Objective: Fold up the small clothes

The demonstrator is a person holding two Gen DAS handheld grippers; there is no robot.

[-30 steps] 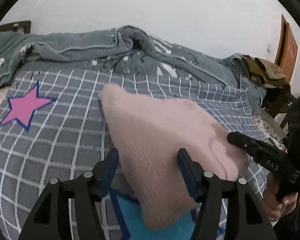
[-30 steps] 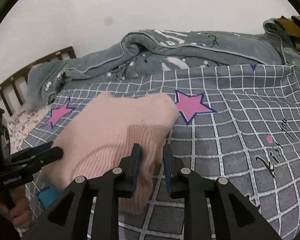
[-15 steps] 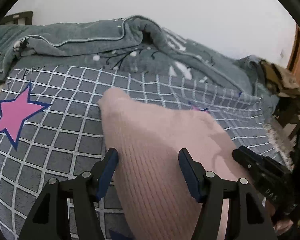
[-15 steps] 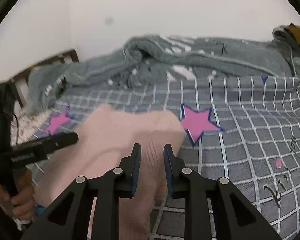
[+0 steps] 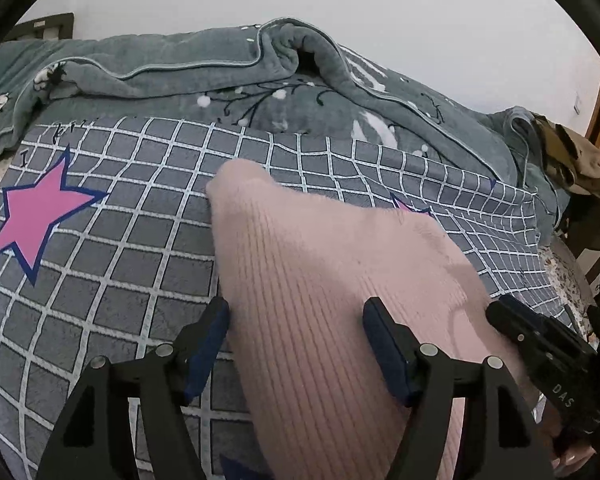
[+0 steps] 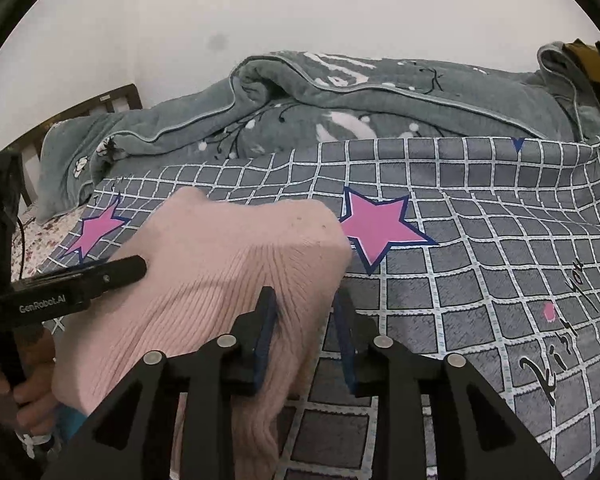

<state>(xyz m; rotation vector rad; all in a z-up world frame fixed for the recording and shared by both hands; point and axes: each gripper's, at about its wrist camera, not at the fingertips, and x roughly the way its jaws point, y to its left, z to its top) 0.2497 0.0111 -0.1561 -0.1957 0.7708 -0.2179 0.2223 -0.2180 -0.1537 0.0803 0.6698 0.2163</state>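
Observation:
A pink ribbed knit garment (image 5: 324,292) lies folded on the grey checked bedsheet (image 5: 120,248). My left gripper (image 5: 296,320) is open, its fingers standing either side of the garment's near left part without gripping it. In the right wrist view the same garment (image 6: 204,280) fills the lower left. My right gripper (image 6: 306,312) has its jaws parted around the garment's right edge; the fabric sits between the pads. The right gripper also shows in the left wrist view (image 5: 548,364), and the left gripper shows in the right wrist view (image 6: 80,284).
A rumpled grey-green blanket (image 5: 260,80) lies along the back of the bed by the white wall. Pink stars (image 6: 380,228) mark the sheet. A wooden headboard (image 6: 80,108) is at the left, brown clothes (image 5: 576,160) on a chair at the right.
Both grippers moved forward and lowered the pink garment onto the sheet. My right gripper's jaws have parted from their tight pinch. The blue item under the garment is nearly hidden.

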